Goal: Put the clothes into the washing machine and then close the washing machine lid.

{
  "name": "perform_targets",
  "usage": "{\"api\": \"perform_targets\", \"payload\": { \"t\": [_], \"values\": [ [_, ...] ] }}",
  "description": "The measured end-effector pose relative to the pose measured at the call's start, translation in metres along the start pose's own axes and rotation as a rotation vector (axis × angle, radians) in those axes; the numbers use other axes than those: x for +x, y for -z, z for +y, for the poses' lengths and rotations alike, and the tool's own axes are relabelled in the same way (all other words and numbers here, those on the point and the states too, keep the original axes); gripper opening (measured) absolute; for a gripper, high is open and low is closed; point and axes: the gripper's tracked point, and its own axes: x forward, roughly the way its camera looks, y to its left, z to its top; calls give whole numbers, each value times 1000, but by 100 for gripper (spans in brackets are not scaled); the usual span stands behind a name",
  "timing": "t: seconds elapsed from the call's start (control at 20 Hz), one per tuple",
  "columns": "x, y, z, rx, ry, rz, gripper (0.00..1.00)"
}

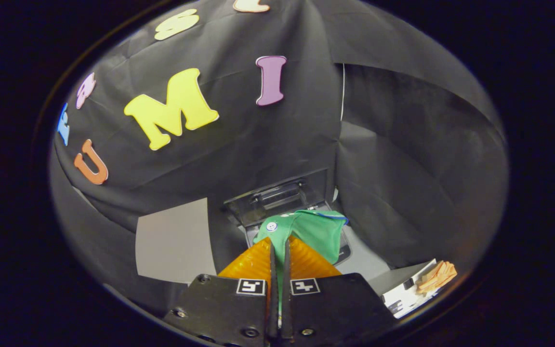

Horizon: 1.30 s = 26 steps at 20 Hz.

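Gripper (279, 250) with ribbed orange fingers (253, 262) — jaws nearly together, pinching a green cloth garment (313, 231) — ahead of them, the grey open-lidded washing machine (277, 200).

My tool (279, 250) has ribbed amber fingertips (253, 262) on black plates, each with a square black-and-white marker and dark screws.
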Motion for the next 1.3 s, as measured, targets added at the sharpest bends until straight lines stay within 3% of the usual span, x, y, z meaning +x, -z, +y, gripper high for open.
{"api": "perform_targets", "payload": {
  "t": [0.55, 0.95, 1.3],
  "values": [
    [123, -9, -18, -16, -161, 132, 6],
    [217, 15, -28, -45, -200, 216, 6],
    [279, 54, -43, -97, -168, 286, 6]
  ]
}}
